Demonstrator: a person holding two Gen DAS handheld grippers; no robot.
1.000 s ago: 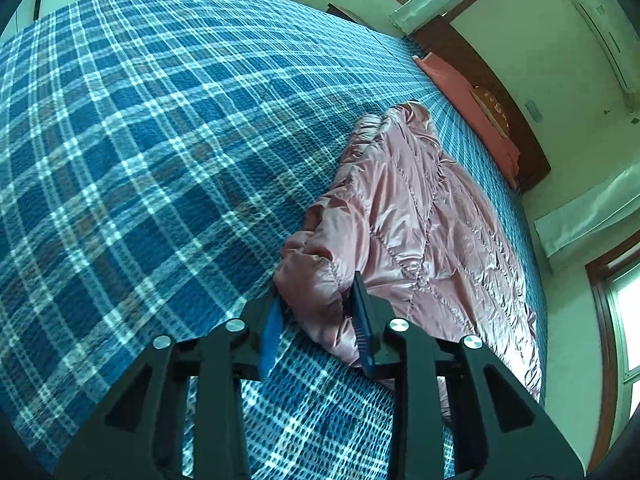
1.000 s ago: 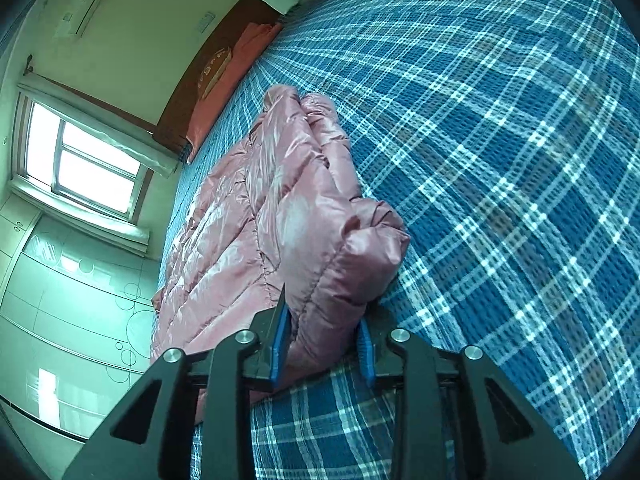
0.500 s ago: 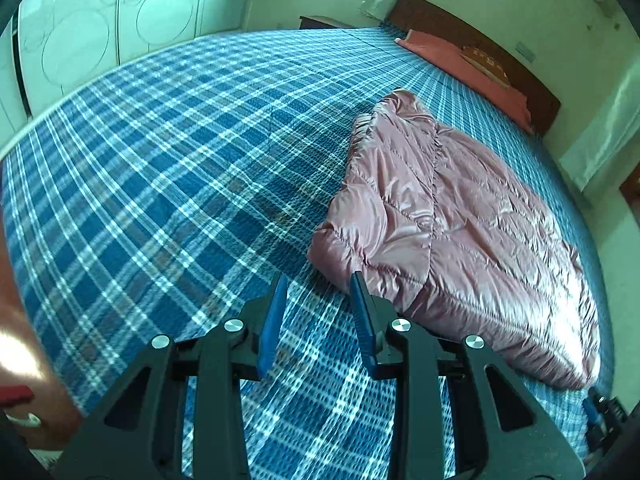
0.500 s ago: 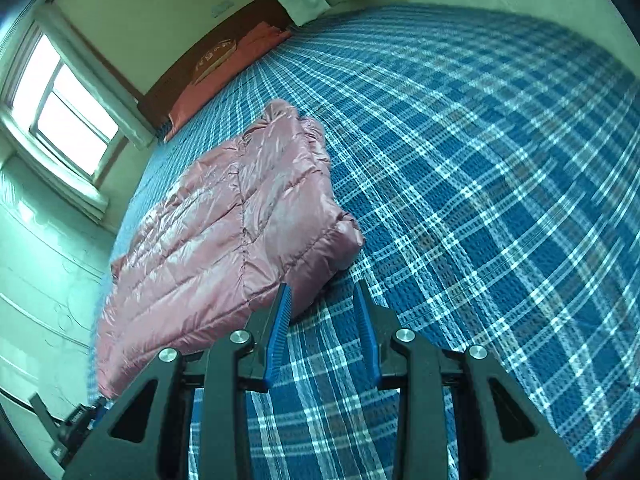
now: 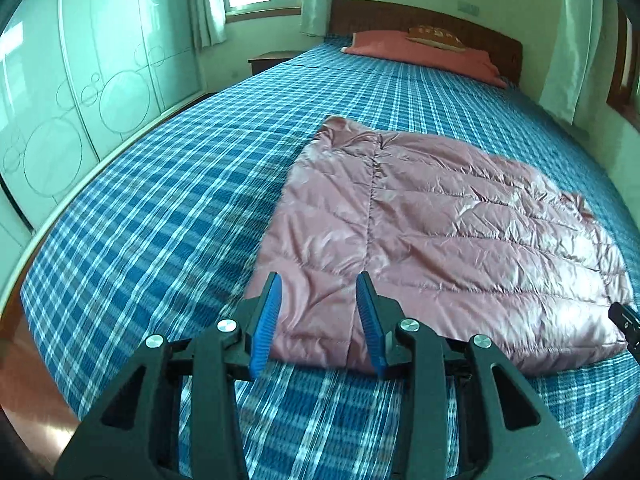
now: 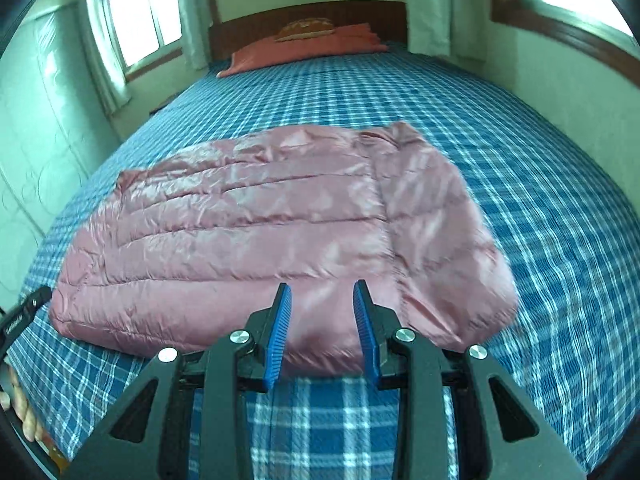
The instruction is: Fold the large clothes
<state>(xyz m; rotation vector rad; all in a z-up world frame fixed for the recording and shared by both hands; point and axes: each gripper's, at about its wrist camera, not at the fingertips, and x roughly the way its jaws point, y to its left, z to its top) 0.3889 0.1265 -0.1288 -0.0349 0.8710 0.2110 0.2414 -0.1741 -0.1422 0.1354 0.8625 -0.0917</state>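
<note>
A pink quilted down jacket (image 5: 432, 232) lies folded flat as a wide rectangle on the blue plaid bedspread (image 5: 168, 200); it also shows in the right wrist view (image 6: 260, 236). My left gripper (image 5: 318, 284) is open and empty, held above the jacket's near left edge. My right gripper (image 6: 322, 292) is open and empty, above the jacket's near edge right of its middle. Neither touches the fabric. The right gripper's tip shows at the left view's right edge (image 5: 626, 320), and the left gripper with the hand holding it at the right view's left edge (image 6: 20, 316).
Red pillows (image 5: 420, 50) and a wooden headboard (image 5: 432, 20) are at the far end of the bed. A glossy wardrobe (image 5: 80, 80) stands along the left side. A window (image 6: 140, 12) and curtains are behind. The bed's near edge is just below the grippers.
Both grippers let go of the jacket's folded edge, then pulled back and up toward the foot of the bed. The jacket now lies flat and released.
</note>
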